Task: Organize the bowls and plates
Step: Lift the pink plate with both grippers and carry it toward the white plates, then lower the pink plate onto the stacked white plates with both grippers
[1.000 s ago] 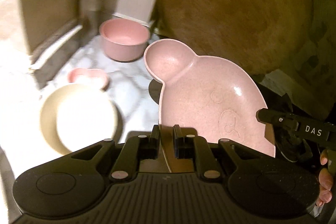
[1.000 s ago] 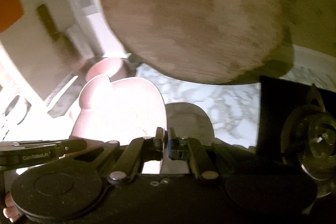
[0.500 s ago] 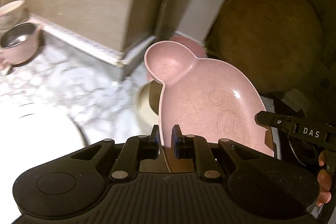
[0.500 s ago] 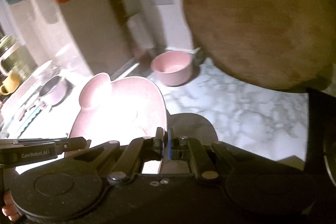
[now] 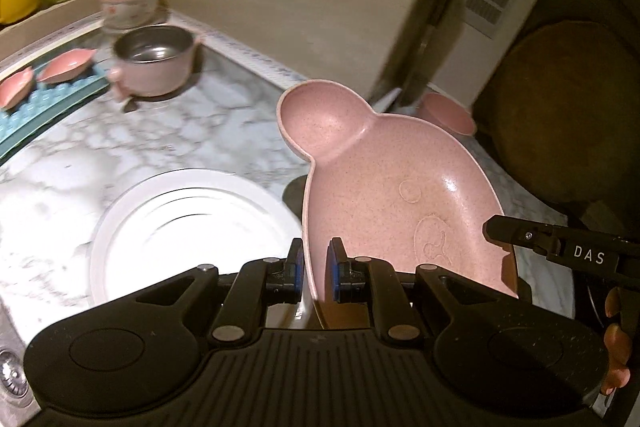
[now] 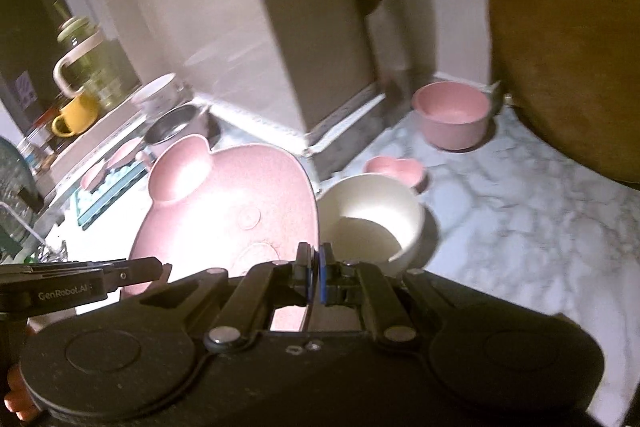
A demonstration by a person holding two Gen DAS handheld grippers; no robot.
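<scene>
A pink plate (image 5: pixel 384 187) with a round ear-shaped lobe hangs above the marble counter, held by both grippers at once. My left gripper (image 5: pixel 316 269) is shut on its near left rim. My right gripper (image 6: pixel 316 267) is shut on the opposite rim of the pink plate (image 6: pixel 224 211). Below and to the left in the left wrist view lies a white plate (image 5: pixel 180 223). A cream bowl (image 6: pixel 372 215), a small pink heart dish (image 6: pixel 396 169) and a pink bowl (image 6: pixel 452 113) stand on the counter in the right wrist view.
A steel-lined pink pot (image 5: pixel 154 65), a white patterned bowl (image 5: pixel 130 5) and a blue mat (image 5: pixel 44 103) with small pink dishes sit at far left. A round wooden board (image 6: pixel 568 39) leans at right. A sink drain (image 5: pixel 12 375) shows at lower left.
Both grippers carried the pink plate leftward across the counter. The cream bowl and pink bowl slid out of the left view; the white plate, pot and blue mat came in.
</scene>
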